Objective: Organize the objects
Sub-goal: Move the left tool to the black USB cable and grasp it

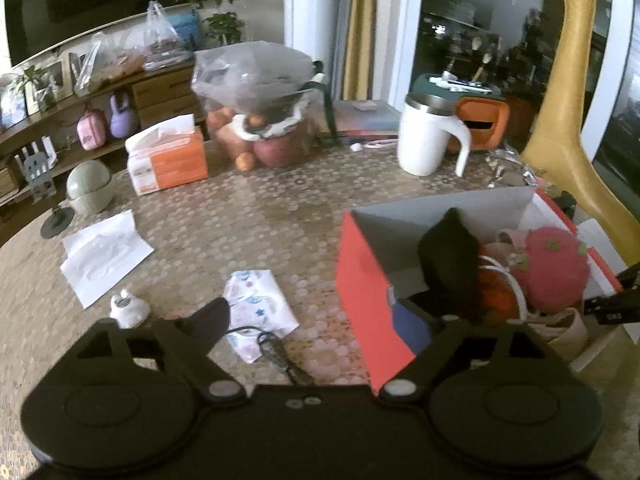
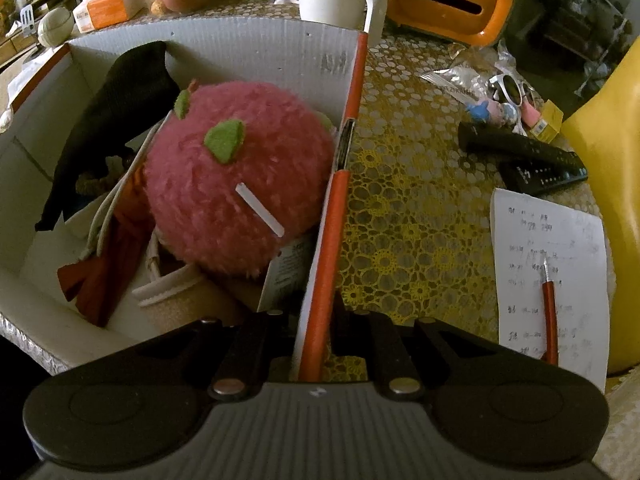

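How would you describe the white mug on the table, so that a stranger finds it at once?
Start from the tall yellow giraffe figure at the table's far side. Just beside it stands an orange tissue holder, and the white mug is in front of that. Only it has a steel rim and a long curved handle.

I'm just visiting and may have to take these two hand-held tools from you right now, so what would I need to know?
Left tool: open, nothing between its fingers, hovering beside the box.
Right tool: shut on the orange box wall, steadying it.
In the box: pink plush toy, a black cloth, orange fabric and more.
Still out on the table: patterned packet, black cable, small white figure, white paper sheet.
Done: several items boxed. Left: probably gather the loose ones, keeping the box held.
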The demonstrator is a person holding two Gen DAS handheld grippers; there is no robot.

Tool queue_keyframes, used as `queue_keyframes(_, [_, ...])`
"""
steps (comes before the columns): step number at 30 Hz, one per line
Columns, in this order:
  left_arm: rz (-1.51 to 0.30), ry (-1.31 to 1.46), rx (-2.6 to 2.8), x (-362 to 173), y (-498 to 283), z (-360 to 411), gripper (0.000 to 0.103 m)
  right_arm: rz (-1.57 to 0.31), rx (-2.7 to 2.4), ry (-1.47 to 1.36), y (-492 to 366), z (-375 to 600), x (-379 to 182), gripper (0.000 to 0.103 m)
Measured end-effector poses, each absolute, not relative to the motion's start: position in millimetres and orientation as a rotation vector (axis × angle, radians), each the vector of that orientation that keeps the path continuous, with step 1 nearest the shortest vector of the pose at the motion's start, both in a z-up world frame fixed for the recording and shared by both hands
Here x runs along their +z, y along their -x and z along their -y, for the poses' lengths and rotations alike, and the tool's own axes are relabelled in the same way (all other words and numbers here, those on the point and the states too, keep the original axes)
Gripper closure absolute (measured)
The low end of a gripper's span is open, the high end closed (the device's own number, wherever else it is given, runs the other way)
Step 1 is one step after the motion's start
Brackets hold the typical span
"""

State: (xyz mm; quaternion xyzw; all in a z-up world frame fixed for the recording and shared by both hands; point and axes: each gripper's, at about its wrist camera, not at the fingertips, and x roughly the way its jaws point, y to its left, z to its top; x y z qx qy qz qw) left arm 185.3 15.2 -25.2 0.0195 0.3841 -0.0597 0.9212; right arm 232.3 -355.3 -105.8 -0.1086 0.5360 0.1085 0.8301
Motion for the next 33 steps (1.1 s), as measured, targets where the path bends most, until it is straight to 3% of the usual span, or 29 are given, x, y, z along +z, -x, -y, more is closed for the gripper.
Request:
queue_keyframes(3, [-0.783,-0.025,-0.095,-32,-183,-22,0.002,-1.138,0.229,0.232,-233,355,-106,0.092])
queue_keyframes(21, [-0.845,0.009,0.016,-96,-190,-27,0.002,-1.138,0.202,0.237,-238,348,-97,0.092])
queue_keyframes(33, [-0.877,0.017,0.062,-123,-196,-21,0.023,-1.135,0.202,0.26,-237,344,-89,0.092])
